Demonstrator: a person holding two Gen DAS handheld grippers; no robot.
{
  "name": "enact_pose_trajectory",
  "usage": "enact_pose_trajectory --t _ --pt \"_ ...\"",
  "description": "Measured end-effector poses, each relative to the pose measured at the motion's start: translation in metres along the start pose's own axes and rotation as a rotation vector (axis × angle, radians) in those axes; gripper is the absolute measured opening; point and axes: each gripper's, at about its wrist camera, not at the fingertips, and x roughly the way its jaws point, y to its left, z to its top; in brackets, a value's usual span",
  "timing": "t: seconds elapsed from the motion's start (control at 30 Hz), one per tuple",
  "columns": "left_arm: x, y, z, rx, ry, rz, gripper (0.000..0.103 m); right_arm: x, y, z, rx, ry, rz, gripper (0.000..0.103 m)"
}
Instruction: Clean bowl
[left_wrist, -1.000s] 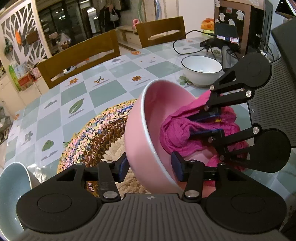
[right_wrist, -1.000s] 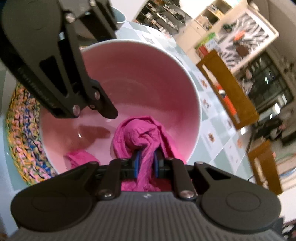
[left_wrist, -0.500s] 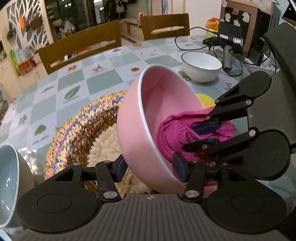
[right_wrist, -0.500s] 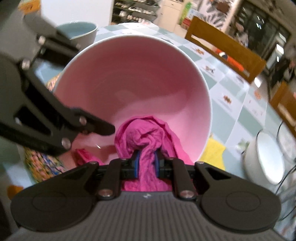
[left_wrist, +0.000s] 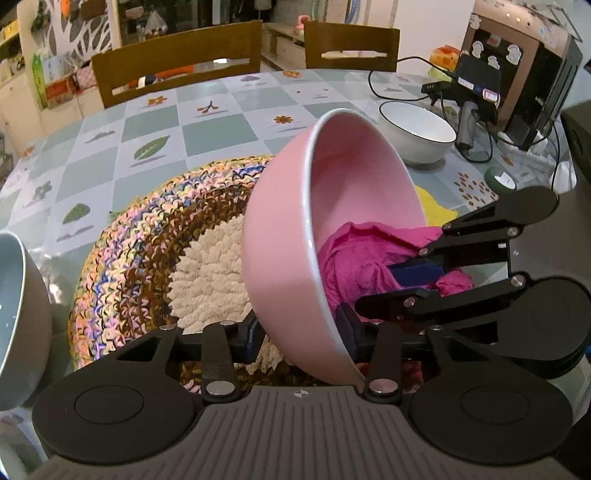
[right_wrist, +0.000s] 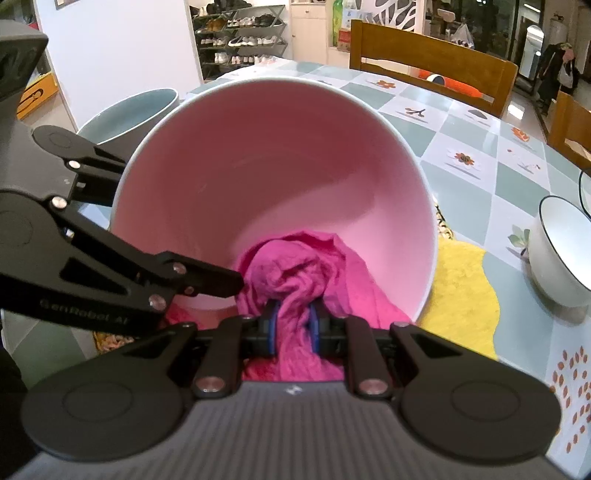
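Note:
A pink bowl (left_wrist: 291, 236) is tipped on its side above a woven mat, its mouth facing right. My left gripper (left_wrist: 301, 338) is shut on the bowl's lower rim, one finger inside and one outside. My right gripper (right_wrist: 291, 325) is shut on a magenta cloth (right_wrist: 295, 266) and presses it into the lower inside of the bowl (right_wrist: 266, 166). The cloth (left_wrist: 362, 258) also shows in the left wrist view with the right gripper (left_wrist: 417, 280) beside it.
A multicoloured crochet mat (left_wrist: 155, 251) lies under the bowl. A white bowl (left_wrist: 417, 133) stands at the back right, a grey-blue bowl (left_wrist: 18, 317) at the left edge. A yellow cloth (right_wrist: 461, 291) lies on the tiled table. Cables and a box sit far right; chairs behind.
The pink bowl and both grippers have shifted and turned together over the mat. The cloth has slid lower inside the bowl, toward the rim. Both grips are unchanged.

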Motion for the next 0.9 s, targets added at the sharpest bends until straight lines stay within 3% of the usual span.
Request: enact_pose_trajectory --t 0.37,0.53,0.9 --pt "-0.018 0.008 -0.001 0.052 -0.03 0.043 0.036 -0.001 0.009 0.004 0.003 -0.005 0.028 0.019" --pt "-0.027 0.014 0.007 0.056 -0.048 0.065 0.028 0.002 0.019 0.011 -0.007 -0.008 0.073 0.019" --pt "-0.03 0.005 0.017 0.13 -0.067 0.104 0.03 -0.004 0.026 0.01 0.011 -0.026 0.076 0.018"
